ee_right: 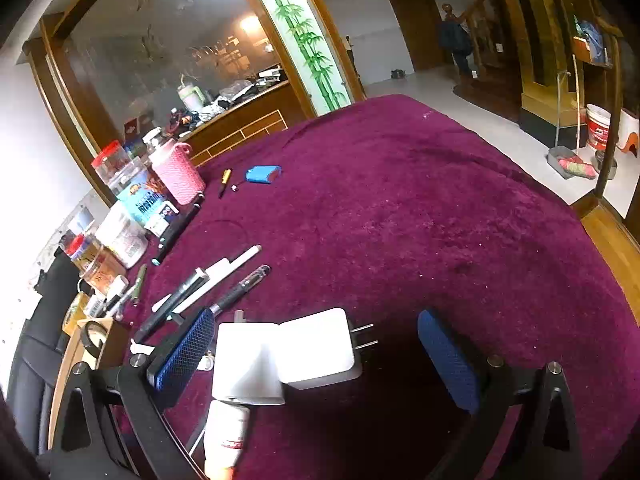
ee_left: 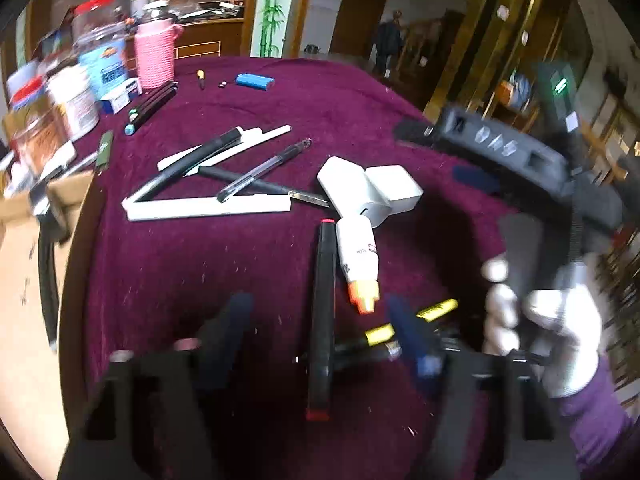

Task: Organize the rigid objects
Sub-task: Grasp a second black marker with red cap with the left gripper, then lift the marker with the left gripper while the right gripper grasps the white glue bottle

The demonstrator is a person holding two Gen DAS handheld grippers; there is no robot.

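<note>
The left tool (ee_left: 320,332), its fingers blurred, stands partly parted astride a black marker (ee_left: 322,316), pads clear of it. The right tool (ee_right: 320,356) gapes wide around two white chargers (ee_right: 288,356) on the maroon counter (ee_right: 440,220); a glue bottle (ee_right: 226,436) is cut off below.

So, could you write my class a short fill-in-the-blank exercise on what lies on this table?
1. The table is covered with a ____ cloth.
2. The two white chargers lie ____ each other.
3. The right tongs stand ____, one pad on either side of the chargers.
4. The far battery pack is ____.

Missing words: purple; touching; open; blue
</note>
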